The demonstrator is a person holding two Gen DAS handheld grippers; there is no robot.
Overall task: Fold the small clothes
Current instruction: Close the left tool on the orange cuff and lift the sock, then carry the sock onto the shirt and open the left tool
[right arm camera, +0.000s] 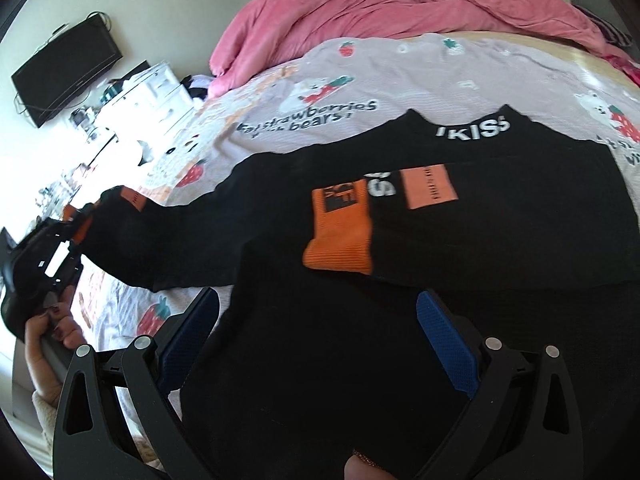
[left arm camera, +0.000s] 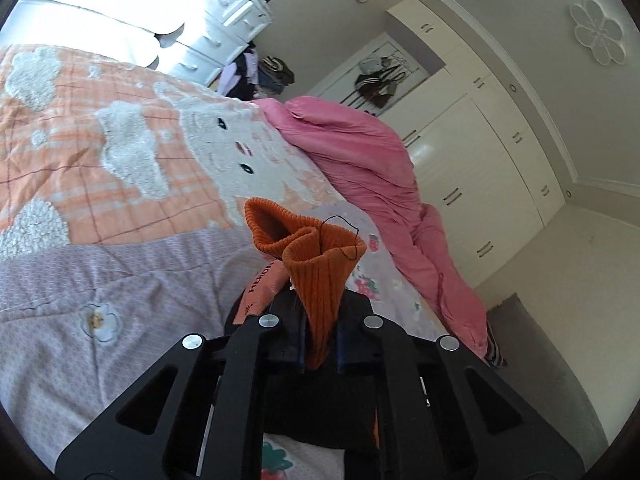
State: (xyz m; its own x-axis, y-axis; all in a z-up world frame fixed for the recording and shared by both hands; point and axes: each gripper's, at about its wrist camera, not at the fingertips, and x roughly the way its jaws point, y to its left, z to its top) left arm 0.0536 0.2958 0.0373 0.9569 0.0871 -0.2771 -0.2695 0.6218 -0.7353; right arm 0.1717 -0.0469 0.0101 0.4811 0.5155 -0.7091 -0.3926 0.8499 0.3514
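— What stands around the bed (right arm camera: 440, 76)?
— At two o'clock in the left wrist view, cream wardrobes (left arm camera: 472, 160) cover the wall. At eleven, white drawers (left arm camera: 224, 20) sit in strong daylight.
— And the walls?
— Pale. A dark television (right arm camera: 66, 72) hangs at ten o'clock in the right wrist view.

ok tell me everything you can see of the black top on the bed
The black top lies mostly flat on the strawberry-print bedcover, neck away from the camera, white lettering at the collar. It looks like soft knit with orange ribbed cuffs and orange patches. One sleeve is folded across the chest, its orange cuff resting on the body. The other sleeve stretches out sideways, its cuff pinched in the shut left tool. The open right tool hovers over the hem.
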